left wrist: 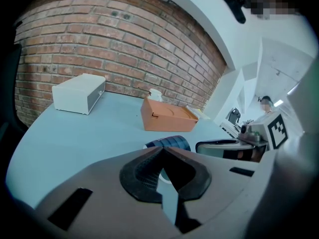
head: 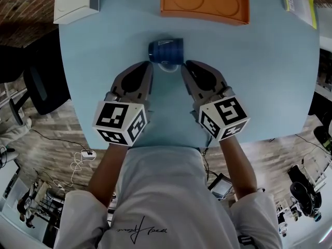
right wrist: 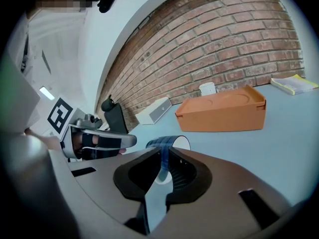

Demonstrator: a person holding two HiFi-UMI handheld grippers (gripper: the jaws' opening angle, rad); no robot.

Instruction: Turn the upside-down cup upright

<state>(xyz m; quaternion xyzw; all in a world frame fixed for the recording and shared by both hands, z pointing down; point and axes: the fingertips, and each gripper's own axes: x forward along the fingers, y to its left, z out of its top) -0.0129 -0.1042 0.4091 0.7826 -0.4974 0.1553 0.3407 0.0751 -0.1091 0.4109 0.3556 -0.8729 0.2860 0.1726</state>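
Note:
A dark blue cup (head: pixel 166 50) lies on its side on the light blue table (head: pixel 270 77), its white inside turned toward me. My left gripper (head: pixel 148 66) sits just left of the cup's mouth, and in the left gripper view its tips (left wrist: pixel 162 151) meet, shut on nothing. The cup (left wrist: pixel 169 143) lies just beyond them. My right gripper (head: pixel 185 66) is just right of the mouth. Its jaws (right wrist: pixel 164 156) stand a narrow gap apart, and through it the cup (right wrist: pixel 172 142) shows beyond the tips. Nothing is held.
An orange box (head: pixel 205 1) stands behind the cup at the table's far edge, with a small white cup (right wrist: pixel 207 88) behind it. A white box (head: pixel 75 1) is at the far left, a yellow-edged book (head: pixel 298 1) at the far right. A black chair (head: pixel 41 82) stands off the left edge.

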